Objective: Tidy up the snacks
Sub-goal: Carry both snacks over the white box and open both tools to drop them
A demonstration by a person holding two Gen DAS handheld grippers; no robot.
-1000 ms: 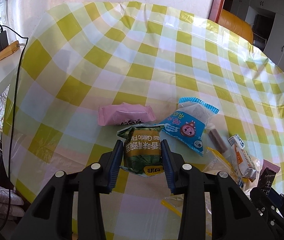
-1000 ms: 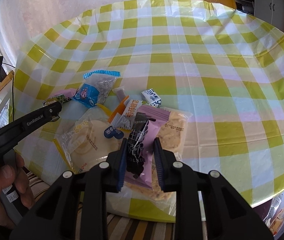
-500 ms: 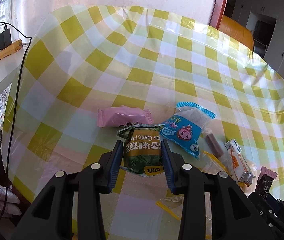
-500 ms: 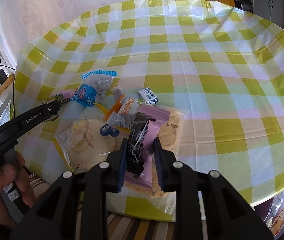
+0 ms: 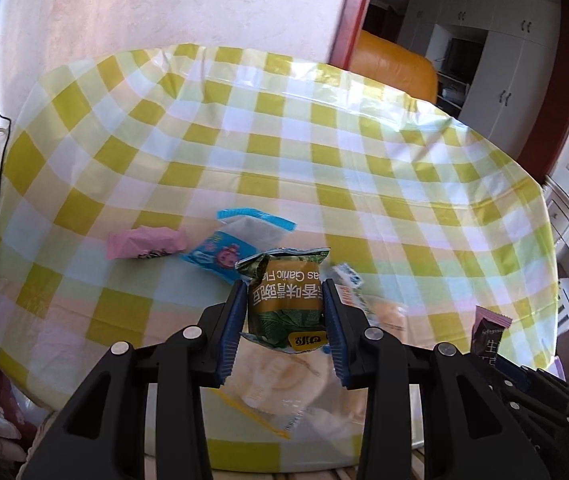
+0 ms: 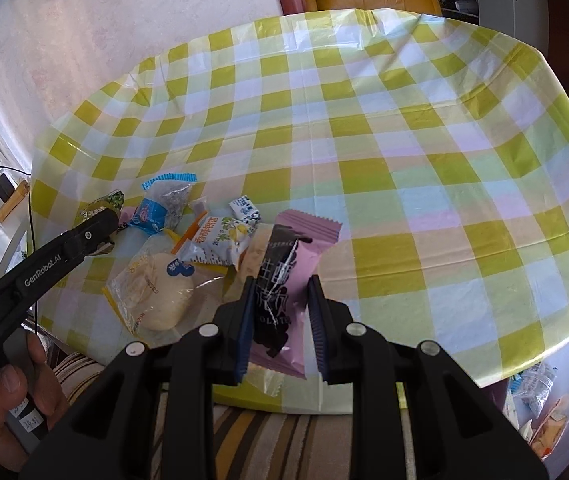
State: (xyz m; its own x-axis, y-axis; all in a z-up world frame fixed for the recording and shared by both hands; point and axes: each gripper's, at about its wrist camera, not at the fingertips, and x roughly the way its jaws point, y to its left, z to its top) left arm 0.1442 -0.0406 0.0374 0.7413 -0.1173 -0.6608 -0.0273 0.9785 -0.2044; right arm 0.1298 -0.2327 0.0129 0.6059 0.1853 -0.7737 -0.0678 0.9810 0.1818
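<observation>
Snacks are scattered over a table [image 6: 424,128] covered in a yellow and white checked cloth. In the left wrist view, the left gripper [image 5: 284,312] is closed on a green packet [image 5: 285,302], which is held between its blue pads at the lower middle of the frame. To the left of it, a pink packet [image 5: 146,243] and a blue packet [image 5: 236,246] are seen on the cloth. A pale bun in a clear bag [image 5: 280,384] is seen below the held packet.

In the right wrist view, the right gripper [image 6: 280,316] is closed on a pink and black packet [image 6: 284,288] at the lower middle of the frame. Left of it, the bun bag [image 6: 160,292], a white packet with yellow fruit [image 6: 220,240] and a small white and blue packet [image 6: 246,208] are lying close together. The left gripper [image 6: 100,224] is seen at the left edge, held by a hand [image 6: 4,392].
</observation>
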